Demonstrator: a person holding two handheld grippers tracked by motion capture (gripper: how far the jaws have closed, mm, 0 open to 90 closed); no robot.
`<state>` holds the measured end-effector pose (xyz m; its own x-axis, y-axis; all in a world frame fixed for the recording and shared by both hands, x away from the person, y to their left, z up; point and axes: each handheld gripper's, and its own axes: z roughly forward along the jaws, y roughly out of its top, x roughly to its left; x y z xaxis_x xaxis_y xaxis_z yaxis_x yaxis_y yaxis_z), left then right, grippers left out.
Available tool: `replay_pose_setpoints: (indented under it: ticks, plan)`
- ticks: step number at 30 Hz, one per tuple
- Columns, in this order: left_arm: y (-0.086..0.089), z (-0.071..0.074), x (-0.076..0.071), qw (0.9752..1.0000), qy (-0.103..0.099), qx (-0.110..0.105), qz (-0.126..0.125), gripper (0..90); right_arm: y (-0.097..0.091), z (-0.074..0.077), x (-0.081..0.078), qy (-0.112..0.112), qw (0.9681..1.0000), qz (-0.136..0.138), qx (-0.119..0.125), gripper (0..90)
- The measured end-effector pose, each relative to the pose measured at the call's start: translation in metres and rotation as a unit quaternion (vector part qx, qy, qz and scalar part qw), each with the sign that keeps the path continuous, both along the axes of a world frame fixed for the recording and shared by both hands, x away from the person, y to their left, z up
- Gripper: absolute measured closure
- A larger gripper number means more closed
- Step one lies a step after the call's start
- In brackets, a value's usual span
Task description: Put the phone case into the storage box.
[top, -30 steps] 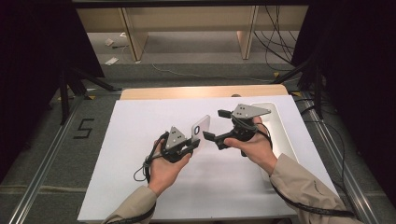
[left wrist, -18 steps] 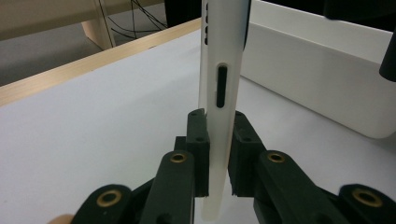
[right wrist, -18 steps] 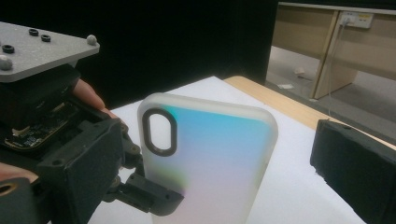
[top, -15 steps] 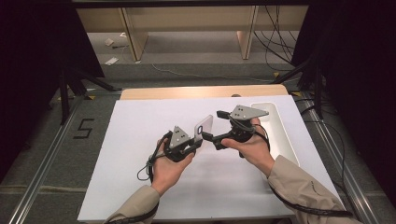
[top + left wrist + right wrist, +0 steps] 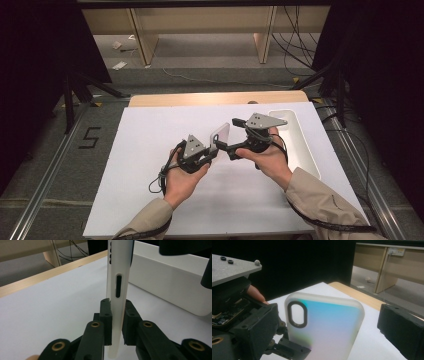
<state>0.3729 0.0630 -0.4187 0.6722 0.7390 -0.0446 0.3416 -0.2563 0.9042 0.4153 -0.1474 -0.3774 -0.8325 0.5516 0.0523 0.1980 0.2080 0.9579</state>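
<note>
Tabletop of white board [image 5: 150, 200] with a long white tray [image 5: 305, 150] at the right. Over the middle, the frosted translucent phone case [image 5: 324, 327] stands upright, its lower edge pinched by the left gripper [image 5: 117, 322]. It looks light, bendy, slick; the stiffer rim suits gripping. Right gripper [image 5: 231, 149] sits beside it, jaws apparently parted; contact unclear.

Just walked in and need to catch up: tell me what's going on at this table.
A person holds a two-jaw gripper in each hand over a white table. The left gripper is clamped on the edge of a frosted, translucent phone case with an oval camera cutout, holding it up off the table. The right gripper sits right beside the case, its jaws open. A white rectangular tray lies at the right.
</note>
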Motion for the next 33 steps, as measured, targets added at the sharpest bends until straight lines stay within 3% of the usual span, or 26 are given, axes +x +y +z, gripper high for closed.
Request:
replay_pose_setpoints:
  ticks: [33]
  plan:
    - [-0.0075, -0.0012, -0.0001, 1.0, 0.003, -0.003, -0.002, 80.3, 0.007, -0.0089, -0.0023, 0.004, 0.9994, -0.032, 0.014, 8.9]
